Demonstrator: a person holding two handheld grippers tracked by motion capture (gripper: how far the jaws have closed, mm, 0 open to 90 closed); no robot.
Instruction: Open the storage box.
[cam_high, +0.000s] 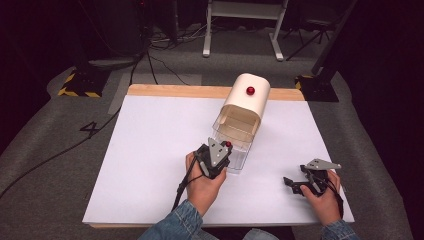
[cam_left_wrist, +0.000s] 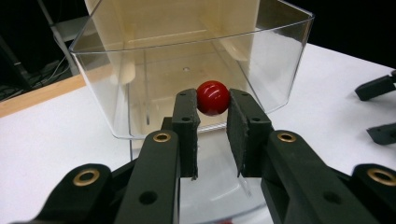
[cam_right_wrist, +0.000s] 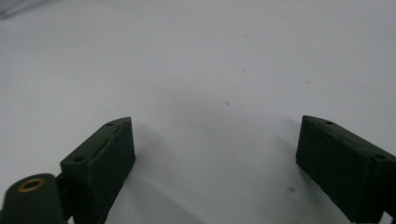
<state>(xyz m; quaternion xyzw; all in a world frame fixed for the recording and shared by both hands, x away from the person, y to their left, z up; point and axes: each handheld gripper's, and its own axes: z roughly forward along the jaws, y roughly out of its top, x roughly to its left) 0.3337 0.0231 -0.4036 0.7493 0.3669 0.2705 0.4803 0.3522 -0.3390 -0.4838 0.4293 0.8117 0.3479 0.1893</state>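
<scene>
Jaws pinch glossy red ball (cam_left_wrist: 213, 97).

Grey carpet floor (cam_high: 45, 130) surrounds the white-topped bench (cam_high: 150, 150); black cables (cam_high: 55, 155) trail past a white table frame (cam_high: 245, 25) in darkness.

Drawer (cam_left_wrist: 261, 56) ahead of left gripper (cam_left_wrist: 212, 123): clear glossy plastic. Knob (cam_left_wrist: 212, 97) between its pads: glossy red, smooth. Pads (cam_left_wrist: 187, 126): matt black, brass-coloured eyelets behind. Housing (cam_high: 245, 102) beyond: cream, smooth. Tabletop (cam_right_wrist: 196, 60) under right gripper (cam_right_wrist: 215, 158): matt white.
</scene>
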